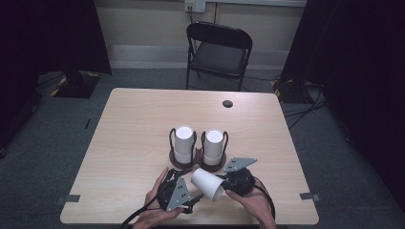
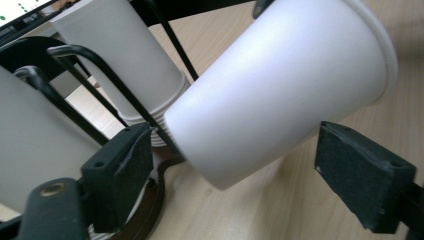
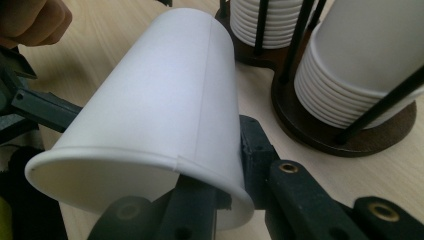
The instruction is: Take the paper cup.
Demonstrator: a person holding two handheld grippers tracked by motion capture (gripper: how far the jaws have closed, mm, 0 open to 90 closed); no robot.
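Right gripper (image 3: 220, 185) clamps rim of plain white paper cup (image 1: 207, 184), tilted above table (image 1: 124, 129) near front edge. Left gripper (image 2: 232, 170) jaws apart either side of cup's base. Two cup stacks (image 1: 184, 143) in dark holder (image 1: 212, 167) behind. No readable print.

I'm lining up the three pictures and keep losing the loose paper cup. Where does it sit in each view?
High view: the loose cup lies tilted at bottom centre, between the two grippers.
Left gripper view: it spans centre to upper right, rim at right.
Right gripper view: it fills the centre-left, rim lowest, clamped at the rim by the right gripper.
Shared landmark: the dark wire cup holder with stacked cups.
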